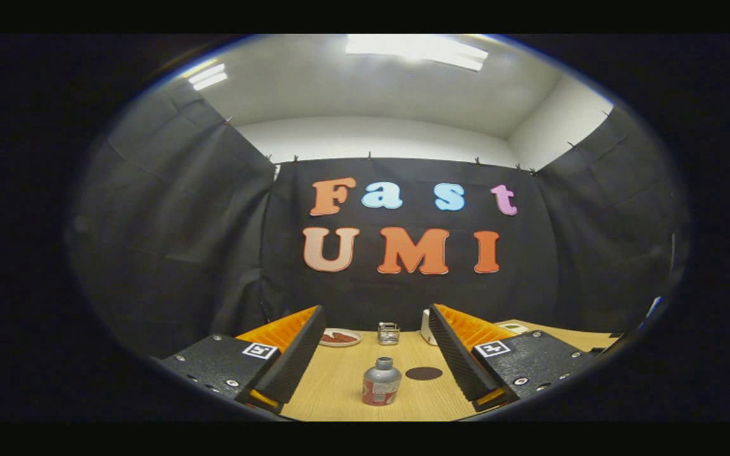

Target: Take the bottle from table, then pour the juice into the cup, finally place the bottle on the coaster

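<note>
The gripper [377,354] stands wide open above the near part of the bench [339,380], holding nothing. Its two fingers [298,354] reach forward and spread apart, each with a black ribbed pad on the inner face and an orange ribbed back, and each carries a small square black-and-white marker on the dark block behind it.

Between the fingers, low and close, stands the bottle [381,381]. It is upright on the bench, grey-bodied with a short neck and cap and a red-and-white label around its lower half. It touches neither finger and sits roughly midway between them, a little nearer the right one.

Just beside the bottle, on its right and slightly farther off, lies the coaster [423,373], a flat dark round disc on the light wood. It is bare, and it lies just inside the right finger.

Beyond the bottle, toward the far edge of the bench, stands the cup [388,333], a small clear glass one, upright, well apart from the bottle. To its left, partly behind the left finger, lies a white plate [341,337] with something reddish on it. To the cup's right, a white object [426,327] stands partly hidden by the right finger; what it is cannot be told. Farther right, past that finger, a small white and green item [516,327] lies on the bench, too small to make out.
</note>
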Motion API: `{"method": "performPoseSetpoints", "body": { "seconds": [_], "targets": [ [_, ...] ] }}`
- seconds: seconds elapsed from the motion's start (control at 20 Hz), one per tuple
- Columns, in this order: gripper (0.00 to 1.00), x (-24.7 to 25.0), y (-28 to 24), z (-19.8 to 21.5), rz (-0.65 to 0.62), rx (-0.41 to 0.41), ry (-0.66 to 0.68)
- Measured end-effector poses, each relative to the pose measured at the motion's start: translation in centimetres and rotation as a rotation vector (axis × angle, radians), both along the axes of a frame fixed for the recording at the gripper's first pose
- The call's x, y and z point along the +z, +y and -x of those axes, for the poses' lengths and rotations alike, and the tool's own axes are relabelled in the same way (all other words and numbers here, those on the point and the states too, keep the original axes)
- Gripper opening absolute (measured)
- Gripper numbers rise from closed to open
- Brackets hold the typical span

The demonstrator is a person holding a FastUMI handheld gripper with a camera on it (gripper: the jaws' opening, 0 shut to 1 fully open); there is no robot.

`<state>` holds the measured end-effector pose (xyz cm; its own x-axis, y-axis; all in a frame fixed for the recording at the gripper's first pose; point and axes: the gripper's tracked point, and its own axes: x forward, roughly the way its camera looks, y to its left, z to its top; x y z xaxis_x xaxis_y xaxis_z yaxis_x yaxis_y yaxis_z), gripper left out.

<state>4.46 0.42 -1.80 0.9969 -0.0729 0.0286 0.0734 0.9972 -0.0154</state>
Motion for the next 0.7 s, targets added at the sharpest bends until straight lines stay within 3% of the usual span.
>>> {"method": "performPoseSetpoints", "body": {
  "seconds": [0.15,0.35,0.7],
  "targets": [
    [0.97,-2.8,0.0,-1.0,-0.034,0.036,0.012],
    [0.97,-8.6,-1.3,-2.3,-0.096,0.019,0.096],
    [0.97,-17.4,-1.5,-3.8,-0.019,0.001,0.272]
  ]
}}
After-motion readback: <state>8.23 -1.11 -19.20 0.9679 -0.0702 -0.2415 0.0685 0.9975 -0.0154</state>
